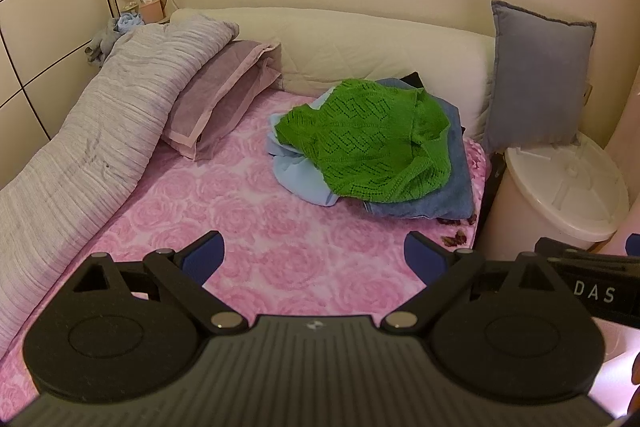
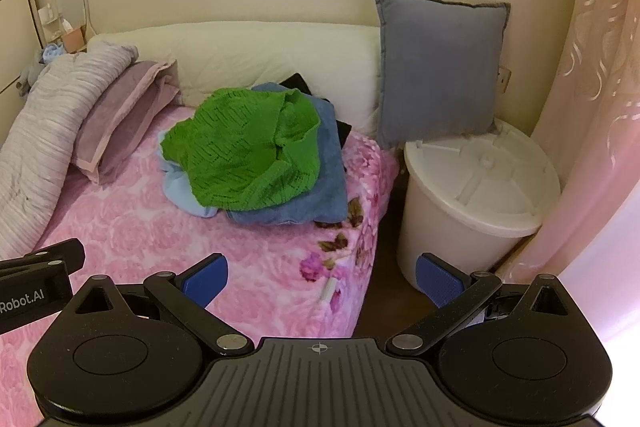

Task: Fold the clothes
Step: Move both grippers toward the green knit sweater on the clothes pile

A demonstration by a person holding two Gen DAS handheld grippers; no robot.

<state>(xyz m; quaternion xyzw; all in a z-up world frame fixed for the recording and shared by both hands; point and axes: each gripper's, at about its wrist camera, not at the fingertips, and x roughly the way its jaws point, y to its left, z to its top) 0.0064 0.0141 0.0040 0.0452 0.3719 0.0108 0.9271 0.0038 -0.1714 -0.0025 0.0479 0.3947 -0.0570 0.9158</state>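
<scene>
Left to right: the rolled grey duvet [image 1: 92, 115] borders the bed [image 1: 248, 235] at left; open pink surface lies centre. The left gripper [image 1: 314, 255] and right gripper [image 2: 322, 277] hover with fingers spread, empty. The clothes pile [image 2: 256, 151], green knit uppermost, sits crumpled near the right bed edge. Risk: a pull rightward may drag garments off toward the white bin [image 2: 476, 187].

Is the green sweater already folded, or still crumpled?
Still crumpled: the green sweater lies bunched, uneven, atop the clothes pile.
</scene>
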